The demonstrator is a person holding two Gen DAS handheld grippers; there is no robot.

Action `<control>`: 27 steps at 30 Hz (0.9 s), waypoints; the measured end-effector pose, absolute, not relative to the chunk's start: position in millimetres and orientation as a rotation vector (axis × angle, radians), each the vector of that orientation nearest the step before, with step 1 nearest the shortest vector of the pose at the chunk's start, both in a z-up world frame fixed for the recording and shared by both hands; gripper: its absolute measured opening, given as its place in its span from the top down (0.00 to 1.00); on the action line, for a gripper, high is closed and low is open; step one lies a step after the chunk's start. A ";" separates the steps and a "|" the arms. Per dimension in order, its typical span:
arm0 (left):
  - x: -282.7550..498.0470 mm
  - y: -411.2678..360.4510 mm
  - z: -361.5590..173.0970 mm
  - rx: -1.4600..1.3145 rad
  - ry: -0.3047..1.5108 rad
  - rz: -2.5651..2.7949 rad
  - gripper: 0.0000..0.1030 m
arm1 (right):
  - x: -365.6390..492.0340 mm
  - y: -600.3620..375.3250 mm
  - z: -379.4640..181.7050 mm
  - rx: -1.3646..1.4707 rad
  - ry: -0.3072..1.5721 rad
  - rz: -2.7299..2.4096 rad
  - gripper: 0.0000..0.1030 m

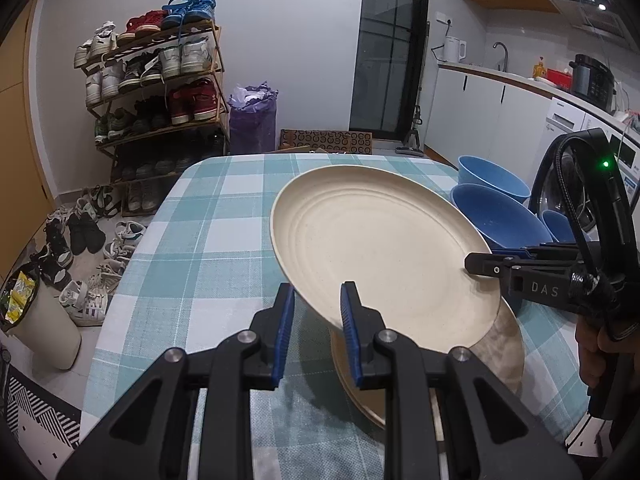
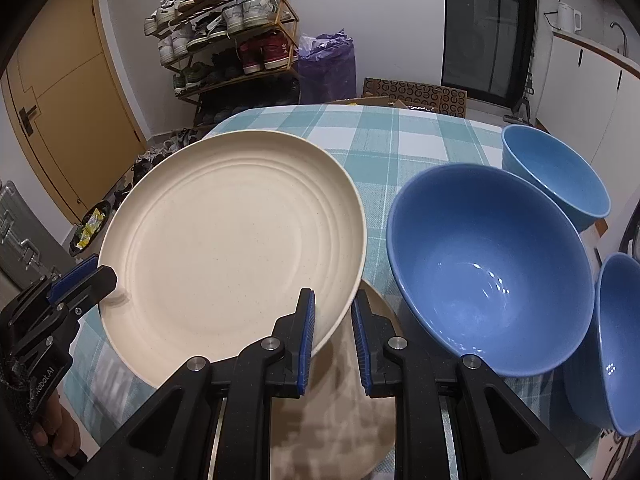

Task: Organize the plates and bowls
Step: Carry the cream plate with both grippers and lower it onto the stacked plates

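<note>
Cream plate [image 1: 376,252] raised over checked table [image 1: 208,240], left gripper [image 1: 316,308] and right gripper [image 2: 333,312] clamped on its rim, blue bowls [image 2: 492,264] beside.

We are seeing a shoe rack [image 1: 156,80] standing against the white wall [image 1: 280,20], a yellow door [image 2: 68,92] left, dark glass door [image 1: 384,48] right.

Left wrist view sits just behind the left gripper [image 1: 316,336], angled down across the checked table [image 1: 208,240], facing the shoe rack [image 1: 156,80] and far wall; kitchen counter [image 1: 500,74] at its right edge. Right wrist view sits behind the right gripper [image 2: 334,340], pitched steeper, same facing. Both very close to the cream plate [image 1: 376,252], which fills mid-frame. Shared: plate, blue bowls [image 2: 492,264], tablecloth, rack, purple bag [image 2: 328,66]. Each view catches the other gripper at its side edge.
</note>
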State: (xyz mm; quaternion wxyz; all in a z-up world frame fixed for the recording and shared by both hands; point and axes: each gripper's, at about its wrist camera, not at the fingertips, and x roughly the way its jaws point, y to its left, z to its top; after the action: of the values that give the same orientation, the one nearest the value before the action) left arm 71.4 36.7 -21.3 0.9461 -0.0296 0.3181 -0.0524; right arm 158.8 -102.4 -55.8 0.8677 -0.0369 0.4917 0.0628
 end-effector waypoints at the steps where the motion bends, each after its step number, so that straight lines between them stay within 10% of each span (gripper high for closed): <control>1: 71.3 36.1 -21.3 -0.060 0.650 -0.110 0.79 | 157.3 -104.1 -56.8 -0.073 1.032 0.132 0.82; 27: 61.3 20.8 -33.2 -0.043 0.695 -0.115 0.79 | 132.9 -117.6 -62.2 -0.078 1.060 0.128 0.81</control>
State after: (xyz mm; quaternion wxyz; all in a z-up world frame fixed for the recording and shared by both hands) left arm 61.3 20.8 -33.2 0.9384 -0.0210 0.3402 -0.0562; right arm 132.9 -117.6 -62.2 0.8602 -0.0373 0.5049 0.0611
